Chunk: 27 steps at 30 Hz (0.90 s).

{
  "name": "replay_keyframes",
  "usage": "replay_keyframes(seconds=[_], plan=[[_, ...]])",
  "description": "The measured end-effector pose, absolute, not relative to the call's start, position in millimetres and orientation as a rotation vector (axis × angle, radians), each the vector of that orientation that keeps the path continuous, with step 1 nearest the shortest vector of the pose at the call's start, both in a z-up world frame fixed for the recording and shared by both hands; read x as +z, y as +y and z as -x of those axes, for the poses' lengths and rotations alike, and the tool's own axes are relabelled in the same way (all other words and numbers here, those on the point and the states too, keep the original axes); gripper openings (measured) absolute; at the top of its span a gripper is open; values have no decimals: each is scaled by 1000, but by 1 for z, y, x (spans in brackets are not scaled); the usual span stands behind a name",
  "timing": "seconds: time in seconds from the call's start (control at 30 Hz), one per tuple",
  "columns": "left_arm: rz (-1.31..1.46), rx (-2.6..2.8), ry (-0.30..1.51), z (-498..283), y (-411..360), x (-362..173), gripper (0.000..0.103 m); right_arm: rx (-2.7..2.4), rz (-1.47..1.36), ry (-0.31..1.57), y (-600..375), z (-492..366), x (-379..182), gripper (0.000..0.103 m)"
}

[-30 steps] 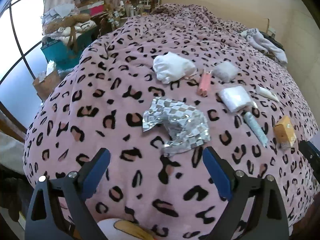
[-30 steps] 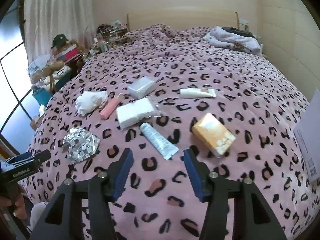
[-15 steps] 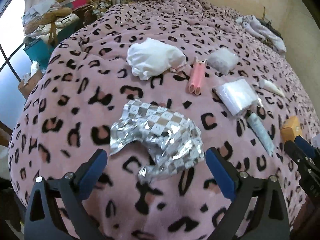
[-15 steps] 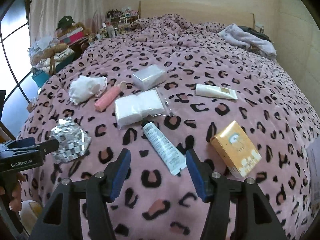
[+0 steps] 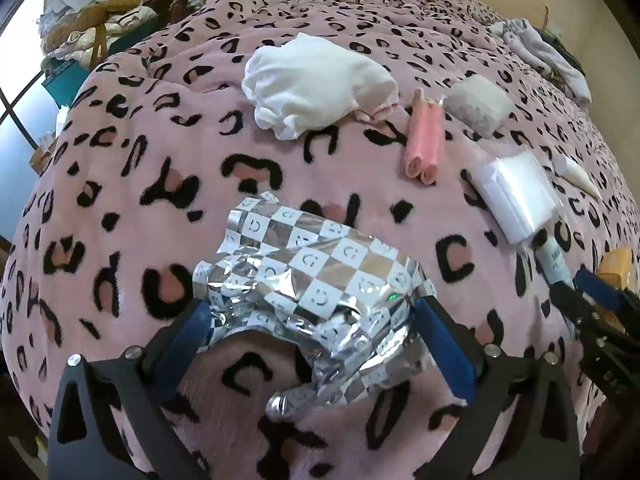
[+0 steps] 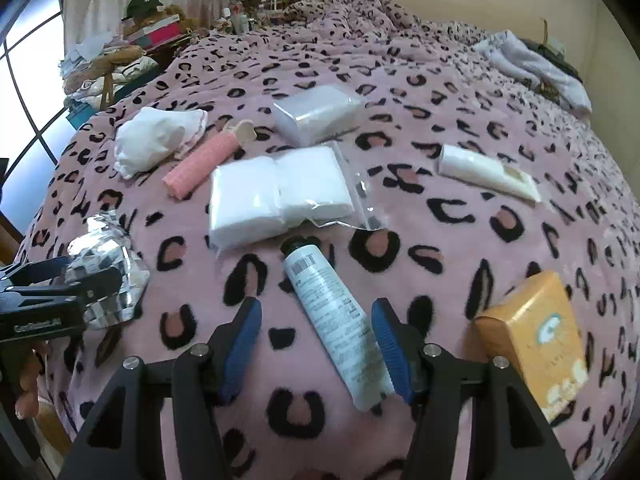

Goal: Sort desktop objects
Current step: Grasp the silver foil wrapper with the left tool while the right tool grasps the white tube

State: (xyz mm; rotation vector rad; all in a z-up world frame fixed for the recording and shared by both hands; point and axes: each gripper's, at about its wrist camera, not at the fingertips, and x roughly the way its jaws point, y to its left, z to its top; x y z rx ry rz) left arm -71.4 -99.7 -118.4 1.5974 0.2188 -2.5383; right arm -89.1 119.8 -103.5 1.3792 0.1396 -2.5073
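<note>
Pink leopard-print bedspread [image 6: 460,92] carries everything we have to sort, and as far as we can judge nothing is sorted yet: every item lies loose on the bed. Our left hand-held gripper [image 5: 310,326] has its jaws spread wide; they have just been opening further, and they now straddle the crumpled silver checkered foil bag [image 5: 316,284], one pad at each side of it, not yet pressing. Our right hand-held gripper [image 6: 316,332] stands about half spread over the lower part of the white tube [image 6: 336,320], whose dark cap points away from us; the pads flank it without pinching.

Left to handle, by our reading: the orange box [image 6: 536,340] just right of the right gripper, the bagged white pads [image 6: 276,196] beyond the tube's cap, the pink roll [image 6: 204,162], the bunched white cloth [image 6: 156,140], the clear wrapped pack [image 6: 316,114] and the cream tube [image 6: 488,174] farther off.

For room, the near edge of the bed falls away close below both grippers, and the foil bag lies near the bed's left edge too. Both grippers work close side by side, so crossing paths looks like the main risk. Open bedspread stretches beyond the items towards the pile of clothes [image 6: 536,64].
</note>
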Motion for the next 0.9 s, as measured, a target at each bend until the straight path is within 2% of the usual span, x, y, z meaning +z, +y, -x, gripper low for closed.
replay_keyframes(seconds=[0.23, 0.67, 0.9], plan=[[-1580, -2557, 192, 79, -96, -127, 103, -2496, -1423, 142, 118, 104, -122, 60], [-1548, -2603, 150, 84, -88, -137, 103, -2493, -1443, 154, 114, 108, -134, 68], [-1538, -2624, 125, 87, -84, -147, 103, -2479, -1459, 139, 115, 109, -138, 69]])
